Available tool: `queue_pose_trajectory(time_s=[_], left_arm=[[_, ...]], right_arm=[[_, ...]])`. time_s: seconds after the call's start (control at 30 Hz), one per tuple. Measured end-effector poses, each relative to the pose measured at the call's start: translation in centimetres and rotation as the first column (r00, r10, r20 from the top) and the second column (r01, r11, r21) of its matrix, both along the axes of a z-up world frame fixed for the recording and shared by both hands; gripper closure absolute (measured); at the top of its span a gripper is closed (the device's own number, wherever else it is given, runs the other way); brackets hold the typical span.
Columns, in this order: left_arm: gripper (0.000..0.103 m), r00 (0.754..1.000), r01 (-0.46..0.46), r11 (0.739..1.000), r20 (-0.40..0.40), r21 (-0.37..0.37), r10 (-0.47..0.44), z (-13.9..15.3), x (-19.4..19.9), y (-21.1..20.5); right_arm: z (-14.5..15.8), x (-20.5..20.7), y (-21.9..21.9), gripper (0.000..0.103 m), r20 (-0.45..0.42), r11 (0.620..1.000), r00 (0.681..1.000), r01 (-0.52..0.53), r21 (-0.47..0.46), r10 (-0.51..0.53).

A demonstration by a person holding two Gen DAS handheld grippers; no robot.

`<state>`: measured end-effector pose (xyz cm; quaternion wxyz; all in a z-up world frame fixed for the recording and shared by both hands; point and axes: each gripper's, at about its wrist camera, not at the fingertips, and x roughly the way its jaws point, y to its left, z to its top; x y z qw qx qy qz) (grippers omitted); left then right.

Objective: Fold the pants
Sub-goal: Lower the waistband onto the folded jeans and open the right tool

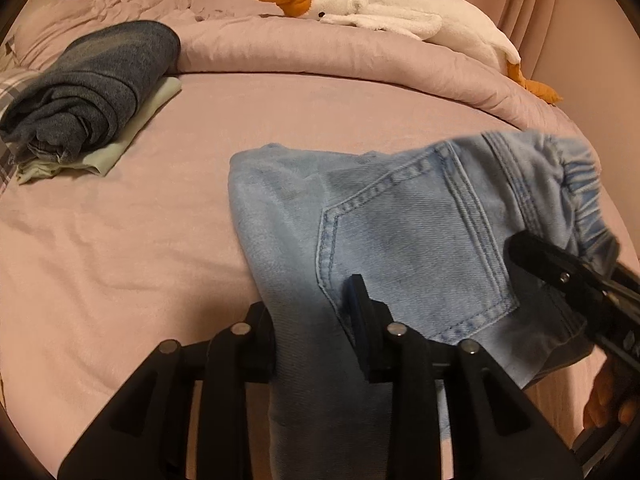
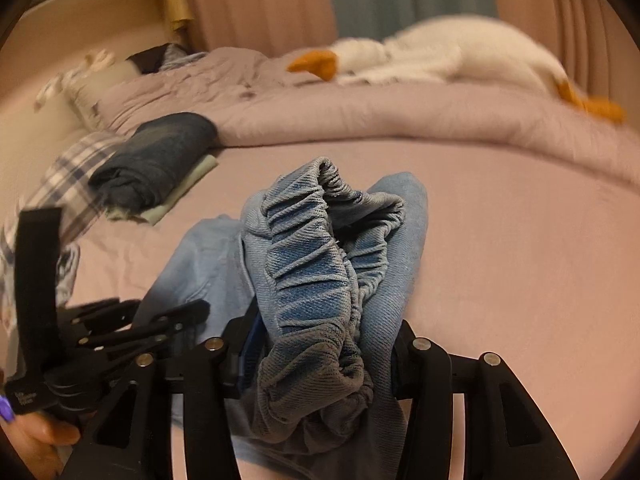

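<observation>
Light blue denim pants (image 1: 400, 232) lie partly on the pink bed sheet (image 1: 120, 240), back pocket facing up. One leg runs between the fingers of my left gripper (image 1: 312, 316); the jaws stand apart and the cloth lies flat and loose between them. My right gripper (image 2: 320, 344) is shut on the bunched elastic waistband of the pants (image 2: 312, 264), which is lifted off the sheet. In the left wrist view the right gripper (image 1: 560, 256) comes in from the right at the waistband. The left gripper (image 2: 160, 312) shows blurred at the lower left of the right wrist view.
Folded dark jeans (image 1: 92, 84) sit on a pale green cloth (image 1: 132, 128) at the far left. A rolled pink duvet (image 1: 320, 52) runs across the back, with a white plush goose (image 1: 392, 12) on it. A plaid pillow (image 2: 68, 176) lies left. A hand (image 1: 608, 400) holds the right gripper.
</observation>
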<state>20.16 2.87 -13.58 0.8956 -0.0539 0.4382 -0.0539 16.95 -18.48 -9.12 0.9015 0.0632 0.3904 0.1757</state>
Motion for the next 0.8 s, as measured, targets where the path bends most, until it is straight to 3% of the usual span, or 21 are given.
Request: queue_pose_trajectory(time_s=[0.13,0.2,0.4,0.8], left_arm=[[0.06,1.0,-0.003,1.0,0.006,0.019,0.003,0.0,-0.1,-0.2],[0.046,1.0,-0.019,1.0,0.001,0.019,0.019,-0.3,0.0,0.1],[0.021,0.998,-0.06,0.998,-0.013,0.001,0.06,-0.7,0.1,1.3],[0.022,0.998,-0.055,0.997,0.027,0.059,0.053,0.5,-2.1,2.3]], right_arm=[[-2.2,1.4,-2.3,0.048,-0.131,0.988,0.991,0.06,0.14,-0.042],[-3.0,1.6,-2.9,0.043,-0.166,0.979,0.985,0.079,0.186,-0.048],[-3.7,1.5,-3.7,0.034,-0.219,0.971,0.974,0.103,0.217,-0.055],[-1.8,0.2,-3.9,0.034,-0.195,0.983,0.976,0.122,0.139,-0.094]])
